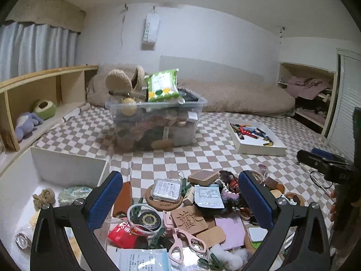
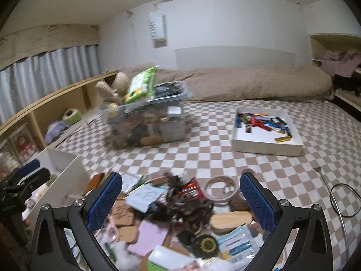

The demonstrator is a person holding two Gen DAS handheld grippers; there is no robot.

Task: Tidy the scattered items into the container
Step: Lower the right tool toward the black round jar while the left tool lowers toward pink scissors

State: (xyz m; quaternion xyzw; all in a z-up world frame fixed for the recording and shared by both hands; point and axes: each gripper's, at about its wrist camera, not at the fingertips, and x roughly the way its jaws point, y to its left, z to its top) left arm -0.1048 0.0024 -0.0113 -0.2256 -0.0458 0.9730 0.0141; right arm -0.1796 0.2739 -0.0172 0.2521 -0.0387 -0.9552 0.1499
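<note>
Left gripper [image 1: 180, 199]: fingers spread wide, empty, above the scattered pile [image 1: 180, 214].
Right gripper [image 2: 180, 199]: spread, empty, over the same pile.
White box [image 1: 67, 169]: left of the pile, held a few items.
Clear bin [image 1: 155, 122]: beyond, overfilled.
White tray [image 2: 266, 142]: held small colourful items.
</note>
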